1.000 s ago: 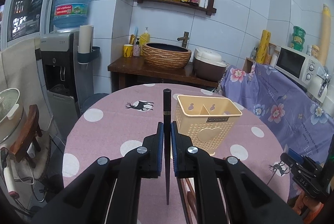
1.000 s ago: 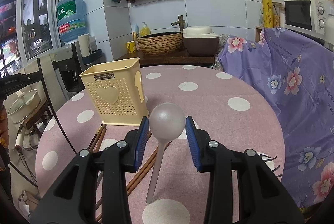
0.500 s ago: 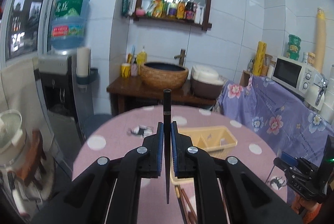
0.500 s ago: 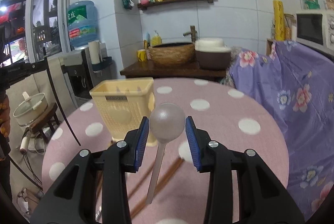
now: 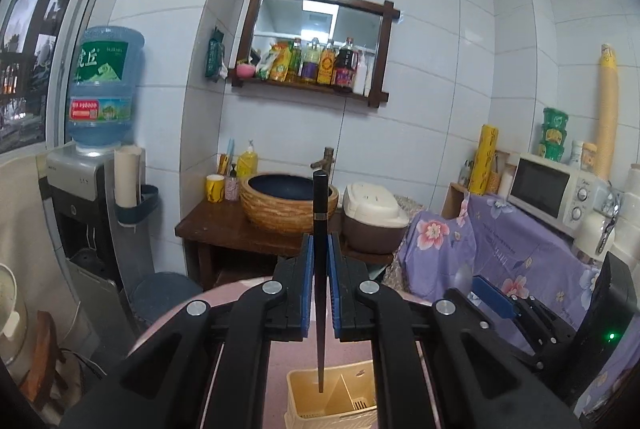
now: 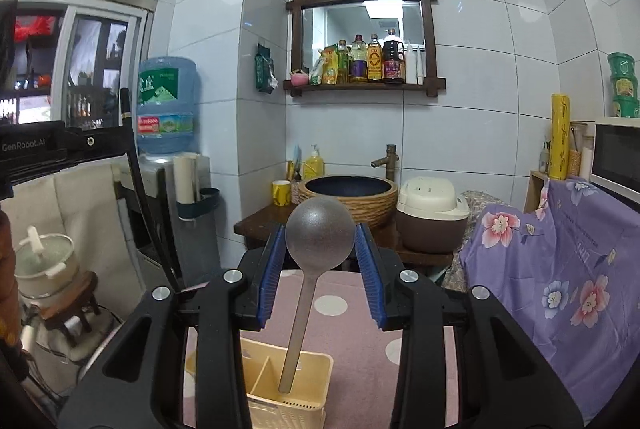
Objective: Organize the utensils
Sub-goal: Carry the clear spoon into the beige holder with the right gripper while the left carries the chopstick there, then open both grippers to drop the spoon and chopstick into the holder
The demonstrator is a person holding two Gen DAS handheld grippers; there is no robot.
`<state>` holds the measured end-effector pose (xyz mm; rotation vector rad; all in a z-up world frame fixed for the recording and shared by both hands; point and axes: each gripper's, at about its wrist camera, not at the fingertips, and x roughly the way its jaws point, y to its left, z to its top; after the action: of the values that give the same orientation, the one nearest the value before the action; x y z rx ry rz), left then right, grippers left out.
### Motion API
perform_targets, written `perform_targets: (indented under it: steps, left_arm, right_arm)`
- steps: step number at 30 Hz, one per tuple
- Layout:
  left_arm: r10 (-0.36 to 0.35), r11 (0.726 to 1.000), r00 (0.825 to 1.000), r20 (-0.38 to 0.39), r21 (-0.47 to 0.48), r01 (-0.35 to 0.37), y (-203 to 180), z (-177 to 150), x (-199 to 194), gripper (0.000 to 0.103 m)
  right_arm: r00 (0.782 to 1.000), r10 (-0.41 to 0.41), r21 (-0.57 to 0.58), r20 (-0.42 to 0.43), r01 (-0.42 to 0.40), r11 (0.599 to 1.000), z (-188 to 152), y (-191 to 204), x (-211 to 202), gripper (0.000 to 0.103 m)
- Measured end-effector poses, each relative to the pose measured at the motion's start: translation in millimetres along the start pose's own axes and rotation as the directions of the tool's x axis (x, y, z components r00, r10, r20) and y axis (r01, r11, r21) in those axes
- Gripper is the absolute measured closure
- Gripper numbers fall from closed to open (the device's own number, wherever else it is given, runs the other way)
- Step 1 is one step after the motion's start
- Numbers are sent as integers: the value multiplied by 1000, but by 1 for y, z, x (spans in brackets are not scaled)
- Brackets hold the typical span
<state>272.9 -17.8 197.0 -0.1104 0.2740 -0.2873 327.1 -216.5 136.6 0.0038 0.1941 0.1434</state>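
The left gripper (image 5: 320,281) is clamped on one black chopstick (image 5: 320,269), its blue pads pressed to either side of the shaft; the stick's long axis runs straight along the fingers, blunt end with a thin pale ring up and forward, thin tip down over the left compartment of the caddy (image 5: 332,403); whether the tip is inside the compartment or just above it cannot be told, since the view flattens depth; the caddy's lower part is cut off by the frame edge and flanked by the gripper's black arms. The right gripper (image 6: 321,265) holds one grey spoon (image 6: 316,257) by the sides of its round bowl, jaws part-way apart and touching it on both sides; the bowl is up, the handle slants down and slightly left, its end over the caddy (image 6: 280,381) near the divider on the right-hand side; again, in or above is hard to say. One caddy, cream, with two compartments visible in the right view; in the left view a rear section with slots also shows. It stands on a pink table (image 6: 360,341) with white dots, mostly hidden behind both grippers. In the left view the right gripper (image 5: 492,297) shows at the right, partly cut off; in the right view the left gripper (image 6: 60,149) and chopstick (image 6: 132,165) show at the left edge. Beyond: one basin (image 6: 348,197); one rice cooker (image 6: 432,213); one water bottle (image 5: 102,89).
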Motion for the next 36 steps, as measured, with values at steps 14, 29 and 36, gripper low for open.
perform_targets:
  steps: [14,29,36]
  left_arm:
    - [6,999,980,-201,-48,-16,11,-108,52,95]
    - [15,1000,985,-172,-22,-19,11,-112,31,61]
    - [-11,999,976,-220,-47,0,20,-134,0,37]
  right_arm:
    - [987,-23,-45,-159,16,999,-97,17,31,66]
    - [988,-7,-20,-153,4,1000,-106,15,10,47]
    - [984,-3,9,-179,5,1000,-113,4,-34,38]
